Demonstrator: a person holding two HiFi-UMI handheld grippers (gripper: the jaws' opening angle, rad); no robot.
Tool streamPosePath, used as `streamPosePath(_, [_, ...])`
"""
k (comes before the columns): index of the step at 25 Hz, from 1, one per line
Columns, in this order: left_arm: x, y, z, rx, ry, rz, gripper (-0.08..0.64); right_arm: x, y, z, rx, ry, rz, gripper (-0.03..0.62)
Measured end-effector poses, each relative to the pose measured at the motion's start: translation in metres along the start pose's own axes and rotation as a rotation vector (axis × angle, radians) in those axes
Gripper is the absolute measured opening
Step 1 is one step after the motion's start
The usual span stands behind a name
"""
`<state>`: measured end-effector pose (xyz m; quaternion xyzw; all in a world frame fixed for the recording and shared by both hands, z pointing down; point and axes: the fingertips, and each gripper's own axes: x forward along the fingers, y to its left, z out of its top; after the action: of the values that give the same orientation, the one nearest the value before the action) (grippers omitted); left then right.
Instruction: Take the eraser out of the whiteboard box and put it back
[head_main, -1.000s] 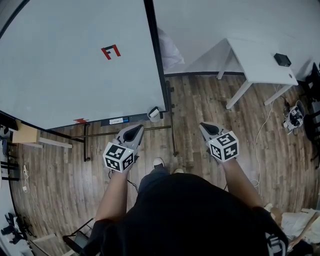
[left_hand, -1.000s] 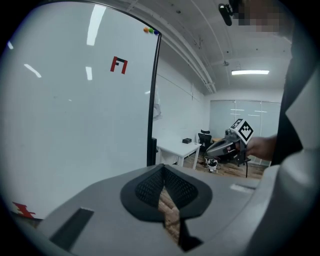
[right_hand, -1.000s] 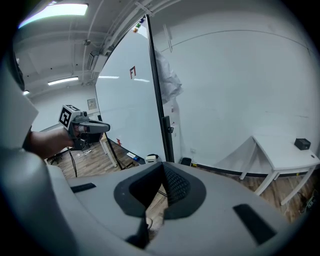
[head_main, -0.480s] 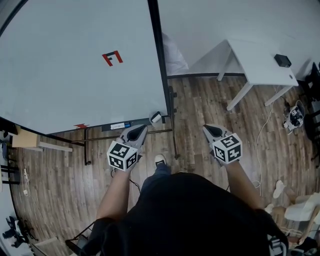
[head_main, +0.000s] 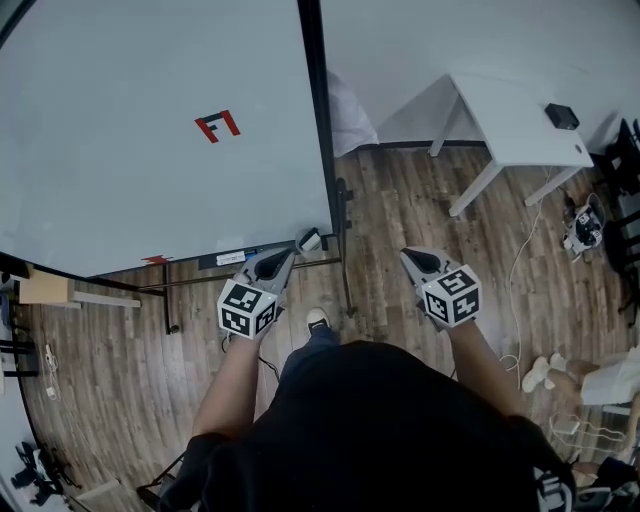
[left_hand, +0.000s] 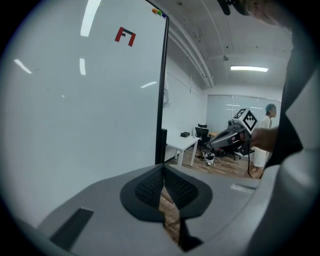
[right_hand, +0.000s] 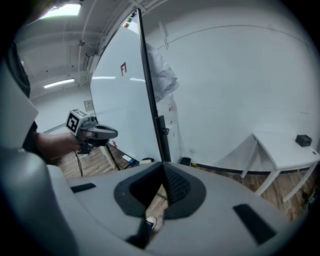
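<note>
The whiteboard box (head_main: 308, 240) sits at the right end of the ledge (head_main: 235, 258) under the whiteboard (head_main: 150, 130); the eraser is too small to make out. The left gripper (head_main: 285, 255), forearm stretched forward and tipped slightly down, points at the box from near, jaws closed and empty. The right gripper (head_main: 408, 256), held alongside but well apart, is likewise closed on nothing.

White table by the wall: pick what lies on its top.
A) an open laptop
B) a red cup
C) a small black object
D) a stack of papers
C: in the head view, a small black object sits near one end of the white table, and the rest of the top is bare.
</note>
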<state>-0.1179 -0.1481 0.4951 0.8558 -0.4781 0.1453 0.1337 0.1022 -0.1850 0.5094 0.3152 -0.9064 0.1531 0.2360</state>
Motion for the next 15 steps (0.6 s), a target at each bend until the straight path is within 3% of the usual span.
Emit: streamPosePath(15, [0.038,0.021,-0.03,-0.007,0.06,-0.035,0.014,0.016,-0.014,-0.011,0.039,0.041,-0.036,-0.005])
